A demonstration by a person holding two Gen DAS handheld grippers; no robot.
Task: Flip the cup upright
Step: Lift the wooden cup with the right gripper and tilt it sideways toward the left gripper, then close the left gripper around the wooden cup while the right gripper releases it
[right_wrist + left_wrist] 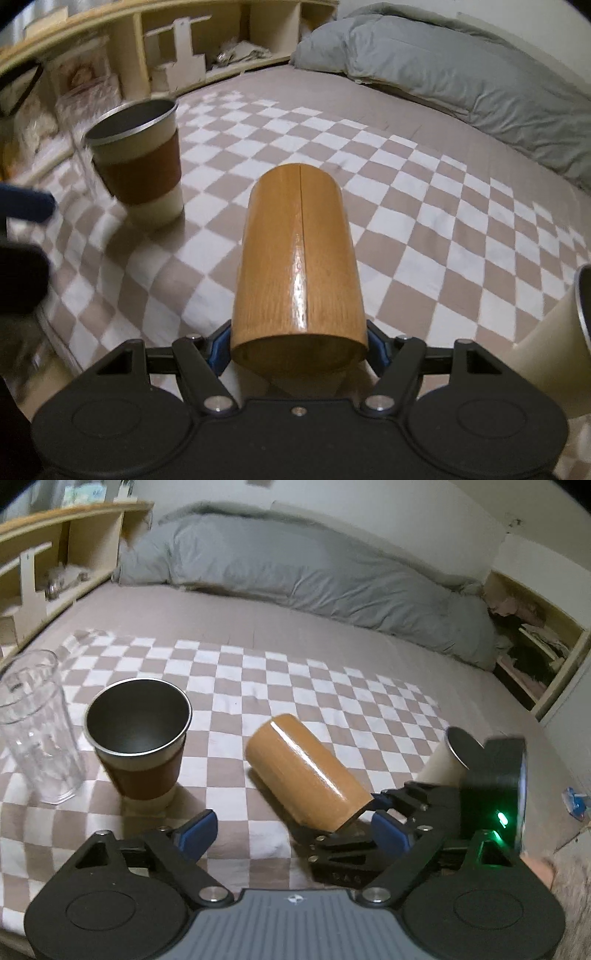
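Cup (pixel 299 258) lies sideways mid-frame in your right gripper (pixel 298 349), clamped at its rim; your left gripper (pixel 291 827) gapes wide.

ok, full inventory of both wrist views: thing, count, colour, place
wooden cup: 1, orange-brown, lying tilted, rim end between the right gripper's fingers
sleeved metal cup: 1, steel with brown sleeve and cream base, upright on the cloth, left of the wooden cup
clear glass: 1, transparent, upright, far left
cream cup: 1, cream with metal rim, on its side at far right
checkered cloth: 1, tan and white, spread on the bed
duvet: 1, grey, bunched along the back
shelf unit: 1, light wood, beside the bed
left gripper: 1, black with blue pads, open, holding nothing
right gripper: 1, black with blue pads, shut on the wooden cup
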